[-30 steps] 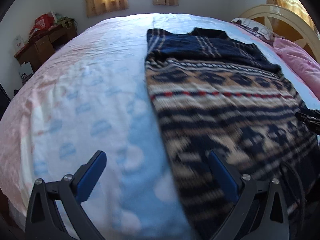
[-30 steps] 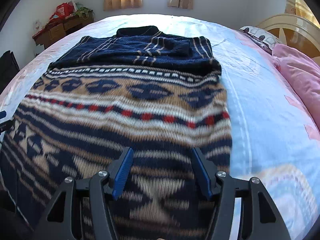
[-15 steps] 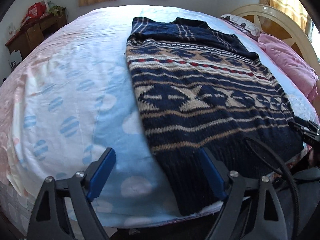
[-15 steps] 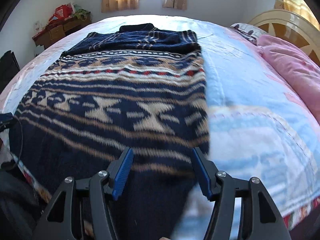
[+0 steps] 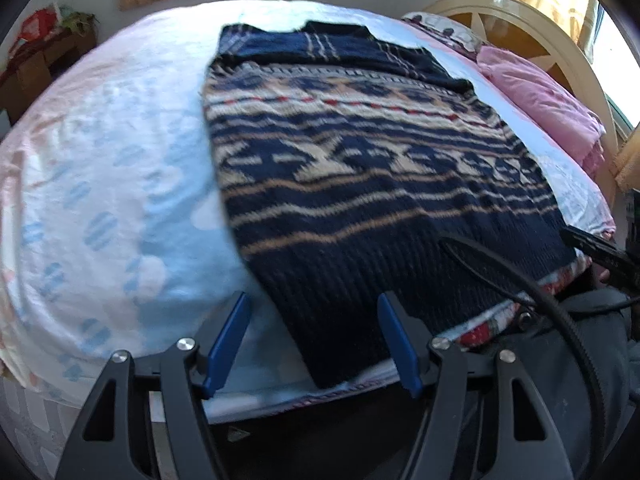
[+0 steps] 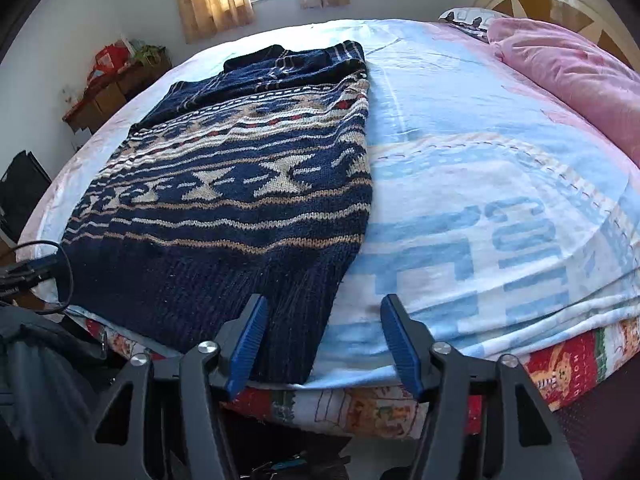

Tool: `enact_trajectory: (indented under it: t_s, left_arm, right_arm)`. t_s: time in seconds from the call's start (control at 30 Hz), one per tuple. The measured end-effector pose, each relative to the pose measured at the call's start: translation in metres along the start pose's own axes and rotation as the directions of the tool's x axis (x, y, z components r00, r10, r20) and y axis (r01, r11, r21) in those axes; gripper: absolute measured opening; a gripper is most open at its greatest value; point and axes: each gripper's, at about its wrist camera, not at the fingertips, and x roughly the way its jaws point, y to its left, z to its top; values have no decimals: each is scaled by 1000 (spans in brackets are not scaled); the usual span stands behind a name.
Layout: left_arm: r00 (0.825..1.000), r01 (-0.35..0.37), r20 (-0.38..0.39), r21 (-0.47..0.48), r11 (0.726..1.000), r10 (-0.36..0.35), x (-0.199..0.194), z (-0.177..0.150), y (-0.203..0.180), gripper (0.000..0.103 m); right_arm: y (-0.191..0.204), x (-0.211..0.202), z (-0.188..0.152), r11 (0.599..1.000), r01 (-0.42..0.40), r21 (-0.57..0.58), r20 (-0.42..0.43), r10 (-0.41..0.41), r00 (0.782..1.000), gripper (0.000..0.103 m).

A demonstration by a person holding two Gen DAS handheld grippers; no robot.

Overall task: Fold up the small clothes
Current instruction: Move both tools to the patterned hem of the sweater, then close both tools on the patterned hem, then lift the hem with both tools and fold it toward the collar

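Observation:
A navy knit sweater (image 5: 360,184) with beige patterned bands and a thin red stripe lies flat on the bed, collar at the far end and hem at the near edge. My left gripper (image 5: 313,300) hovers over the hem's near left corner. Its jaws are closing, and the corner shows between them without the pads pressing on it. In the right wrist view the same sweater (image 6: 240,200) fills the left half. My right gripper (image 6: 324,300) hangs over the hem's near right corner, jaws closing, pads not touching the knit.
The bed sheet (image 5: 100,200) is pale blue and pink, and it drops off at the near edge. A pink quilt (image 6: 580,68) and a cream headboard (image 5: 520,20) lie to the right. A cluttered wooden desk (image 6: 112,92) stands at the far left wall. A black cable (image 5: 520,280) loops by the hem.
Both grippers have drawn back from over the sweater's body to its hem at the near bed edge. Both pairs of jaws have narrowed, the left one more.

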Motion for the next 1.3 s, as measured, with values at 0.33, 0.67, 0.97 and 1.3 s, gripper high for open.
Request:
enact_trajectory:
  t_s: [0.33,0.67,0.97,1.3]
  left_arm:
    - [996,92,-4,-63,994,-92,5,-2,11,63]
    - [1000,2,-17,-36,999,-3,5,-1,5,43]
    - [995,5,102,22,1000,-7,-29,9,6,9]
    - [971,156,201,-110,982,-132,-24,31,41,8]
  right_arm:
    - [2,7,-4,991,-135,18,8,135,991,19]
    - [8,8,-6,991,-136,-12,27,137,990,15]
    - [11,-16,0,983,-177,-39,143,181,973,8]
    - [-9,-18,22,961,-268,74,210,247,946,8]
